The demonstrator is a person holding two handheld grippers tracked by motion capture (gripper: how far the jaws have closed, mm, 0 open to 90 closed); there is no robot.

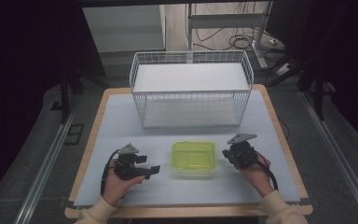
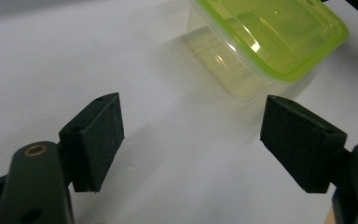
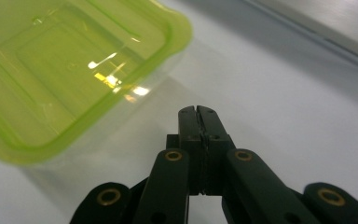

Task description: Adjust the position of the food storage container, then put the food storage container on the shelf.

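The left gripper (image 1: 150, 169) is held just left of the green-lidded container (image 1: 194, 157), its jaws spread wide with nothing between them; in the left gripper view the two black pads (image 2: 98, 140) stand well apart over the bare white table (image 2: 51, 70), the container (image 2: 265, 42) lying beyond them, not touched; the right gripper (image 1: 227, 154) sits just right of the container, its jaws pressed together on nothing; in the right gripper view its tips (image 3: 198, 112) meet near the container's corner (image 3: 74, 74), apart from it; behind the container stands a white wire basket (image 1: 191, 88), well apart from it.
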